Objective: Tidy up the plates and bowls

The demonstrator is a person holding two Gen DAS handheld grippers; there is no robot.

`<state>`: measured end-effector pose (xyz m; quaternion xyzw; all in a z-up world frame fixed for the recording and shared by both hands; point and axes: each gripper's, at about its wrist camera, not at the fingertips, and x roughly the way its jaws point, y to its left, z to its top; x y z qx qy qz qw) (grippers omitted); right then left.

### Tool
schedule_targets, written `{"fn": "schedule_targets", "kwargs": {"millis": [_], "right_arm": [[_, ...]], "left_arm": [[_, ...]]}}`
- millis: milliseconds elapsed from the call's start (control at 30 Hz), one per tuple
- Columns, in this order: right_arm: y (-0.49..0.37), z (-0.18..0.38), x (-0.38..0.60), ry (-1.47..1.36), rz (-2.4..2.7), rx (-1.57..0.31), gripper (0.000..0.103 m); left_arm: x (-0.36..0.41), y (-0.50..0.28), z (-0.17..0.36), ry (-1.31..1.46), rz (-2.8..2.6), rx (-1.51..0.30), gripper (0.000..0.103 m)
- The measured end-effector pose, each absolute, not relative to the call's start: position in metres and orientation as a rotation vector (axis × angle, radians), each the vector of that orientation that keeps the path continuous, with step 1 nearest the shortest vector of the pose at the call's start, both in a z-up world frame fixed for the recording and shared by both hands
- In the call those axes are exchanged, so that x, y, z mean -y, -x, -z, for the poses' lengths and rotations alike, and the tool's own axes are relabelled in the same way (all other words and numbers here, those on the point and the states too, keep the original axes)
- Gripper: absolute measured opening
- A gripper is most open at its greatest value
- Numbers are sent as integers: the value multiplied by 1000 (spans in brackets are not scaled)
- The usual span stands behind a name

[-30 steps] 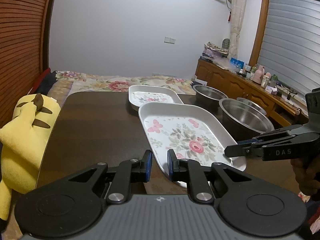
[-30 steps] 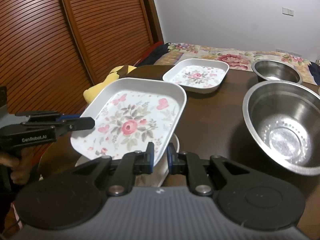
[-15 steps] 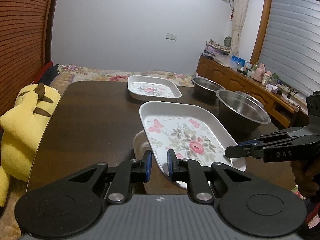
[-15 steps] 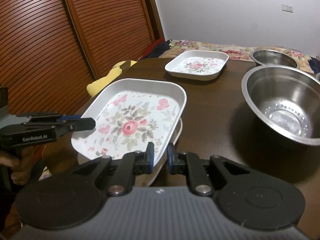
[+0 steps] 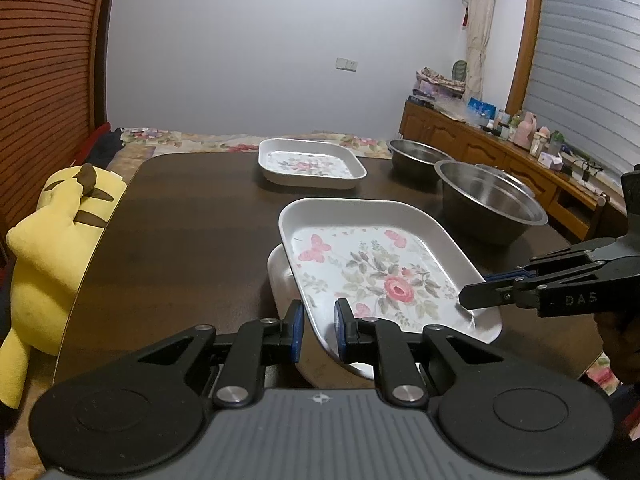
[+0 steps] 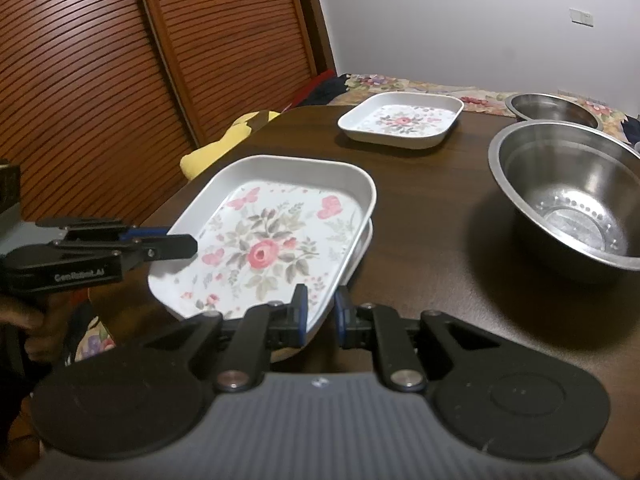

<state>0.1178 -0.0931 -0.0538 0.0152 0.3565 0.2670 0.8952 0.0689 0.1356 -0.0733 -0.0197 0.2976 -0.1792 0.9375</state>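
both sets of jaws are pinching the same floral plate (image 5: 376, 276) right now: my left gripper (image 5: 318, 330) has the near-left rim clamped between its blue pads, and my right gripper (image 6: 320, 316) has the opposite near edge squeezed the same way, so the plate hangs between the two of them, tilted a bit. directly under it, just ahead of the left jaws, a second white plate (image 5: 280, 276) peeks out, so i'd guess i'm lowering this one onto it to make a stack, not seated yet as far as i can tell. farther out past the jaws there's a third floral plate (image 5: 310, 164) sitting alone, well apart from the stack, so that one's still to do. off to the right of the jaws are the steel bowls: a big bowl (image 6: 572, 196) close by and a smaller bowl (image 6: 554, 110) behind it, apparently not nested yet. so maybe a third done, my call. it's all on a dark wood table (image 5: 180, 232), with a yellow plush toy (image 5: 56, 248) slumped at its left edge, slatted wooden doors (image 6: 120, 60), a floral bedspread (image 5: 200, 142) beyond the table and a cluttered sideboard (image 5: 500, 140) along the window wall.
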Motion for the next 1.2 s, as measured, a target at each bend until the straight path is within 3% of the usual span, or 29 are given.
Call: {"fn": "schedule_targets", "kwargs": {"millis": [767,1200], "right_arm": [[-120,55,92,-35,-570,-734,19],[-132,31,106,-48,-531,-655,18]], "left_arm": [[-130,-76,79,-1,312,-619,17],[-132,-84,56,0,311,-557,17]]}}
